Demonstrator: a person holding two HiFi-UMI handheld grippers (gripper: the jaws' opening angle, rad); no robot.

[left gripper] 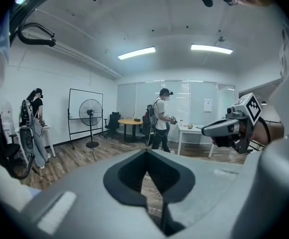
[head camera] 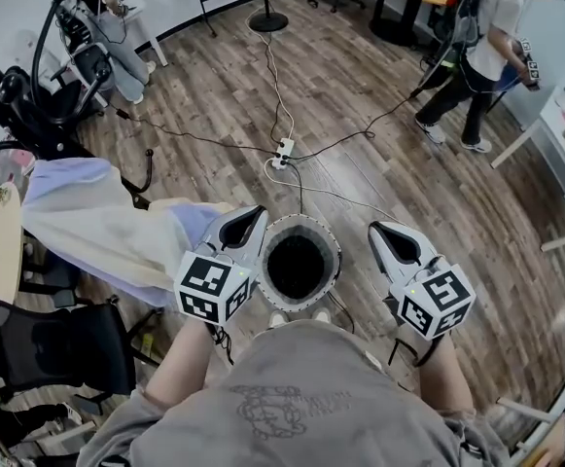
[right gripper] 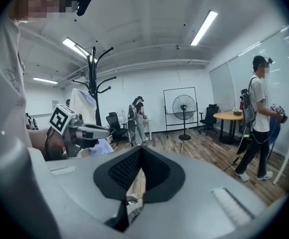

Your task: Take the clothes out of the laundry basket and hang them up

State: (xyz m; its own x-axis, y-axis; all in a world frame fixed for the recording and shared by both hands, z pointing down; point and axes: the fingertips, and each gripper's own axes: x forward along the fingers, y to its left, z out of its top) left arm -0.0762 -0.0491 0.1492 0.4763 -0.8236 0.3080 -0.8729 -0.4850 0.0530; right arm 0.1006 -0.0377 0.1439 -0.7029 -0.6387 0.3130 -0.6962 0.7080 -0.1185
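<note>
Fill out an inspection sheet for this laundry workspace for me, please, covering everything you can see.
Surface: wood-plank floor; no table in use.
Job's things: laundry basket stands between the grippers, its inside too dark to tell contents; pale garment draped at the left.
Clutter: black office chair at lower left.
Grippers: left gripper and right gripper flank the basket, both shut, nothing between the jaws.
Cables: power strip with cords trailing across the floor.
Surroundings: standing fan; one person at a desk, another person walking.

Left hand-held gripper and right hand-held gripper point forward, closed.
</note>
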